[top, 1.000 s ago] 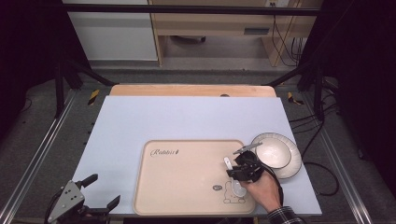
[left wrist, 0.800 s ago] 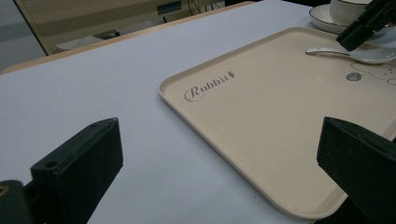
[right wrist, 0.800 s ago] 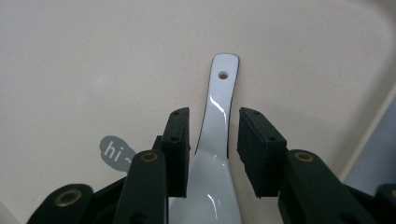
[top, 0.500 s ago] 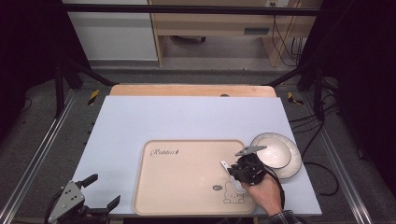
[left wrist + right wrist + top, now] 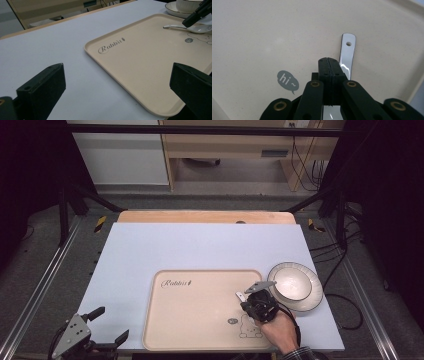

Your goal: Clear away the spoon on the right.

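A white spoon [image 5: 347,53] lies on the beige tray [image 5: 200,310] near its right side, handle pointing away from the hand. My right gripper [image 5: 249,301] hovers low over the spoon's neck, its jaws pressed flat together [image 5: 329,61] with nothing visible between them; the spoon [image 5: 175,26] passes beneath and beside them. My left gripper [image 5: 109,325] rests at the table's front left corner, open, its jaws [image 5: 117,82] wide apart and empty, facing the tray [image 5: 140,62].
A white plate with a dark rim [image 5: 312,295] sits just right of the tray, and a white bowl [image 5: 187,3] stands on it. The tray bears a "Rabbit" script [image 5: 176,283] and a small bear drawing [image 5: 248,327]. A pale blue mat [image 5: 200,245] covers the table.
The right hand and gripper have shifted only slightly over the tray's right side, and the spoon's handle has edged a little left. The left gripper has not moved.
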The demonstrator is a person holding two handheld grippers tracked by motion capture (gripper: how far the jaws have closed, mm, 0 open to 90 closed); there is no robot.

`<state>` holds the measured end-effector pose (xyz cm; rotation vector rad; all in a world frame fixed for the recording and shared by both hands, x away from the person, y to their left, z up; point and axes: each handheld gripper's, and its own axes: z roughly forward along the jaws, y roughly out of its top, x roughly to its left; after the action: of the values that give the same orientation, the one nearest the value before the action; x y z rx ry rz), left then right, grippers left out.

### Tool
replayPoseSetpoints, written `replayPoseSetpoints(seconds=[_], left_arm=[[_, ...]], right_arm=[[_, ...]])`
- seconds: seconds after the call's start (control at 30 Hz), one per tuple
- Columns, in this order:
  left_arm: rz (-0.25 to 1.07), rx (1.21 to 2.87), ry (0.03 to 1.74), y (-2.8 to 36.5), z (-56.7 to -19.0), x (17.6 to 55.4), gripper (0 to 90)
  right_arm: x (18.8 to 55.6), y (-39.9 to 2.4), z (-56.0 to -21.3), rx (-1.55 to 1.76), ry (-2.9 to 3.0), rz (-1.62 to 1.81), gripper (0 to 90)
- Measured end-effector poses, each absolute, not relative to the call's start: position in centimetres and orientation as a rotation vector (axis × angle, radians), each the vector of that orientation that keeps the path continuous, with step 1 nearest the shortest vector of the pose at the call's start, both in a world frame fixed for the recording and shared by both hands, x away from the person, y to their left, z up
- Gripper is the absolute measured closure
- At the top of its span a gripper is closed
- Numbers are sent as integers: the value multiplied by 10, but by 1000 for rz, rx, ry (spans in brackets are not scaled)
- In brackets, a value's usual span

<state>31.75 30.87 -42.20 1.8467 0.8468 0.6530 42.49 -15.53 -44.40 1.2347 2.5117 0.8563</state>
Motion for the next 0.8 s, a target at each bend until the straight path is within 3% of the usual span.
replayPoseSetpoints(seconds=[0.8], left_arm=[[661, 1865, 840, 307, -422, 317, 0]], right_arm=[[433, -161, -454, 1290, 2488, 801, 900]])
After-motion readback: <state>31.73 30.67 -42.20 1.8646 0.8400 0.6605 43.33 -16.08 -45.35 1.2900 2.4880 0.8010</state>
